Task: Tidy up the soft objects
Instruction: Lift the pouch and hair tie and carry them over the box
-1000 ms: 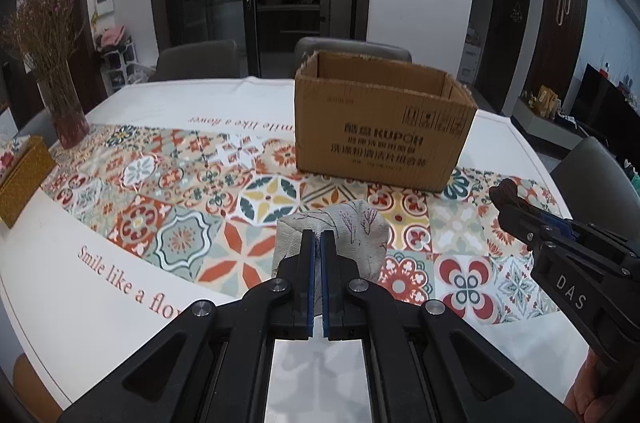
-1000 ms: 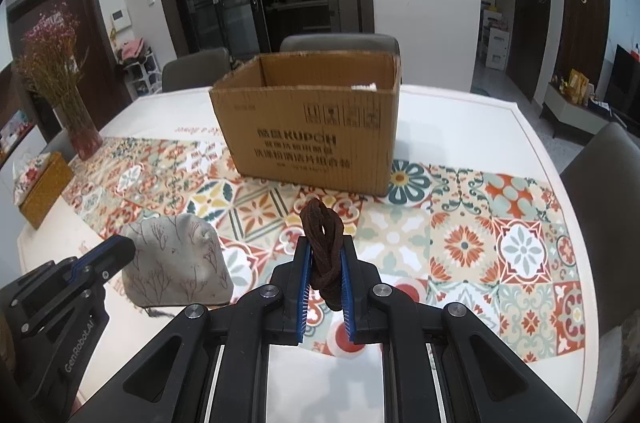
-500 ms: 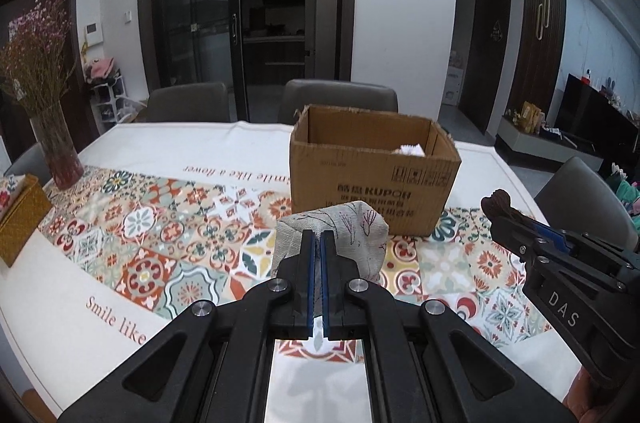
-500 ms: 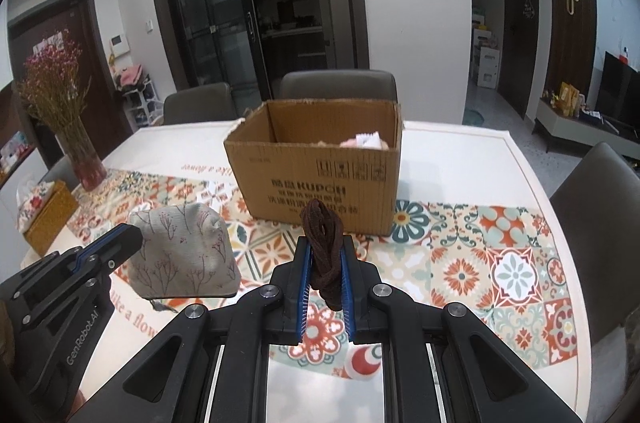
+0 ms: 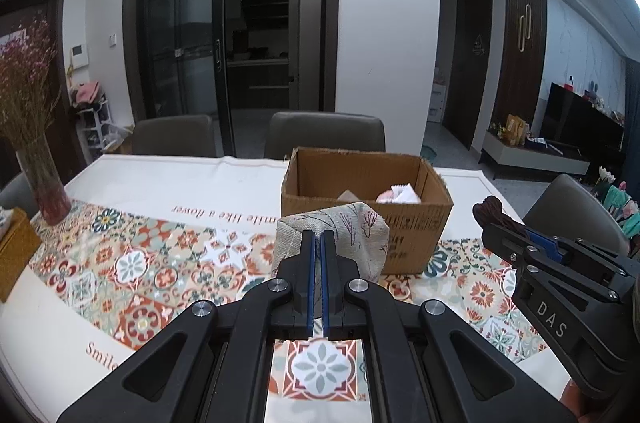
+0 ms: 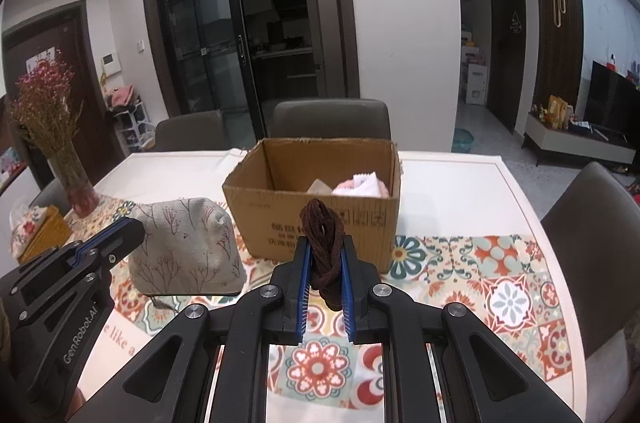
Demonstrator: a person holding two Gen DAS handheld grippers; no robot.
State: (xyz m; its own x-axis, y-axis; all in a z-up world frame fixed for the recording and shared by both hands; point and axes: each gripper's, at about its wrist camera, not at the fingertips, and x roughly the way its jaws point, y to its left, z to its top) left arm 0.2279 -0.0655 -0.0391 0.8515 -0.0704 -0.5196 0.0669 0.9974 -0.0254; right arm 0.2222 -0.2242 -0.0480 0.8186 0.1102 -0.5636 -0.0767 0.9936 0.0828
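My left gripper (image 5: 317, 235) is shut on a beige cloth pouch (image 5: 352, 235) printed with twigs, held above the patterned tablecloth; the pouch (image 6: 186, 247) also shows at the left of the right wrist view. My right gripper (image 6: 324, 243) is shut on a dark brown knotted cord (image 6: 325, 251), whose end (image 5: 490, 209) sticks out of the right gripper in the left wrist view. Ahead stands an open cardboard box (image 5: 366, 219) (image 6: 312, 219) holding white and pink cloth pieces (image 6: 362, 185). Both held items hang in front of the box's near wall.
A vase of dried pink flowers (image 5: 38, 159) and a yellow tissue box (image 5: 16, 259) stand at the table's left. Grey chairs (image 5: 324, 135) line the far side, another chair (image 6: 600, 223) sits at the right. The tablecloth (image 6: 508, 295) stretches between me and the box.
Both grippers have risen with their loads, so the pouch and cord hang higher and the inside of the box has come into view.
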